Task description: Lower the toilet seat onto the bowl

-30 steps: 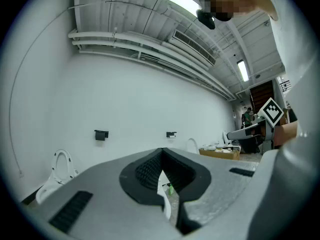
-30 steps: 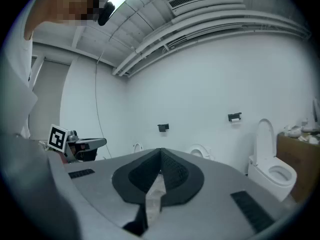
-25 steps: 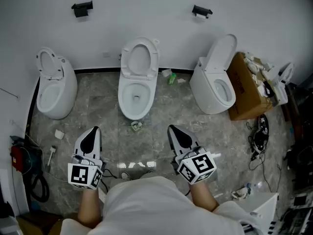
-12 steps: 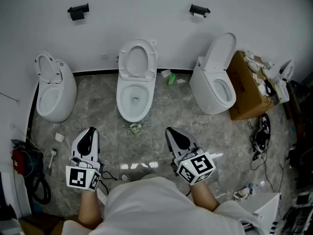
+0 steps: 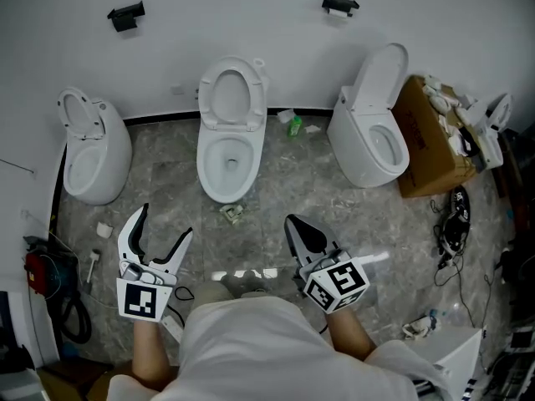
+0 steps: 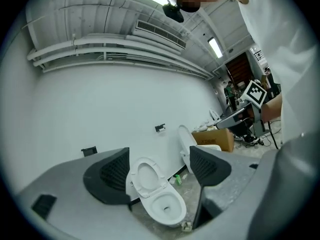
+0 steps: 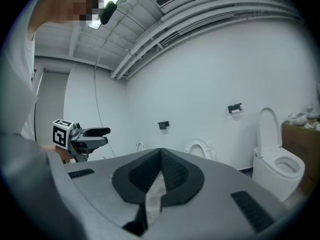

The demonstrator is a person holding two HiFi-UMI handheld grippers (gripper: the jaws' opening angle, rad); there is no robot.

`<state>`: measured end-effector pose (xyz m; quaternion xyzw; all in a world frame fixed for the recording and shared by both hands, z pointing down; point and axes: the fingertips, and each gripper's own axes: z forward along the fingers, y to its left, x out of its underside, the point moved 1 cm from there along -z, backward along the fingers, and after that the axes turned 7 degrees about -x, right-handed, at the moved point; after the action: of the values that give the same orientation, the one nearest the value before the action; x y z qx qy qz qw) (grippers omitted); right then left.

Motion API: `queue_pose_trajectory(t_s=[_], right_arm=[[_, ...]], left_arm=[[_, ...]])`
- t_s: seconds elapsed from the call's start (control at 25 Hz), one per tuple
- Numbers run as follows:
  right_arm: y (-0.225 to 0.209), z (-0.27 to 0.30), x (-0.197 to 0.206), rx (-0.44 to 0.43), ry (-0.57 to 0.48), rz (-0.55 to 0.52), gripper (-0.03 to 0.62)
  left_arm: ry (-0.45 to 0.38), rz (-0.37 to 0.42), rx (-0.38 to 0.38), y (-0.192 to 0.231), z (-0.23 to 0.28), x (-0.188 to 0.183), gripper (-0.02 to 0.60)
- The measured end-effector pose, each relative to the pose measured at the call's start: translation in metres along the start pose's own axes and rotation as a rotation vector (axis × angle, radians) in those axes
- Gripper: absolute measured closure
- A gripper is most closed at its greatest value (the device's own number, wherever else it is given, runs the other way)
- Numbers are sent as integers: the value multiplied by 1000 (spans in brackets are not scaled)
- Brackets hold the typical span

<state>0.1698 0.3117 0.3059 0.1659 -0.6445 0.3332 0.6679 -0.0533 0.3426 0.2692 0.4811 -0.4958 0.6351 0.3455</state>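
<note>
Head view, seat: toilet seat (image 5: 231,94) at 12 o'clock, raised and tipped back toward the wall (image 5: 251,15), above the open bowl (image 5: 227,161); not yet lowered.
Head view, left tool: left tool (image 5: 165,224) at 7 o'clock, low over the floor (image 5: 334,199), jaws opening into a wide V with nothing between them; pressed together a moment earlier.
Head view, right tool: right tool (image 5: 294,224) at 5 o'clock, jaws together, empty, same as before.
Head view, surroundings: second toilet (image 5: 92,153) at 10 o'clock, third toilet (image 5: 372,140) at 2 o'clock, cardboard box (image 5: 430,140) just beside it.
Left gripper view, aim: left tool (image 6: 160,169) spread wide, framing the toilet seat (image 6: 141,176) and bowl (image 6: 167,209); both well apart from the jaws, no contact.
Right gripper view, state: right tool (image 7: 159,171) closed on nothing; toilet seat (image 7: 200,146) small at 1 o'clock by the wall; left tool (image 7: 92,134) at 9 o'clock.
Change: the left jaws' spread, little else.
Meaning for the task: probably readying the left tool to take the seat's rim; whole approach still to be made.
</note>
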Motion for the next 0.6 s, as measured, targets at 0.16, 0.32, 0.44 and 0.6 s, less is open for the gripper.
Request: queue_pose_trajectory(t_s=[0.16, 0.32, 0.44, 0.6], right_arm=[[-13, 12, 10, 8, 17, 33, 595], [-30, 41, 12, 26, 40, 34, 597], [-48, 69, 16, 57, 70, 36, 596], [-76, 135, 15, 89, 125, 44, 596]], left_arm=[[39, -1, 0, 6, 15, 14, 202], [54, 14, 30, 21, 54, 38, 199], [84, 42, 76, 30, 101, 67, 199], [87, 20, 114, 64, 176, 89, 199]])
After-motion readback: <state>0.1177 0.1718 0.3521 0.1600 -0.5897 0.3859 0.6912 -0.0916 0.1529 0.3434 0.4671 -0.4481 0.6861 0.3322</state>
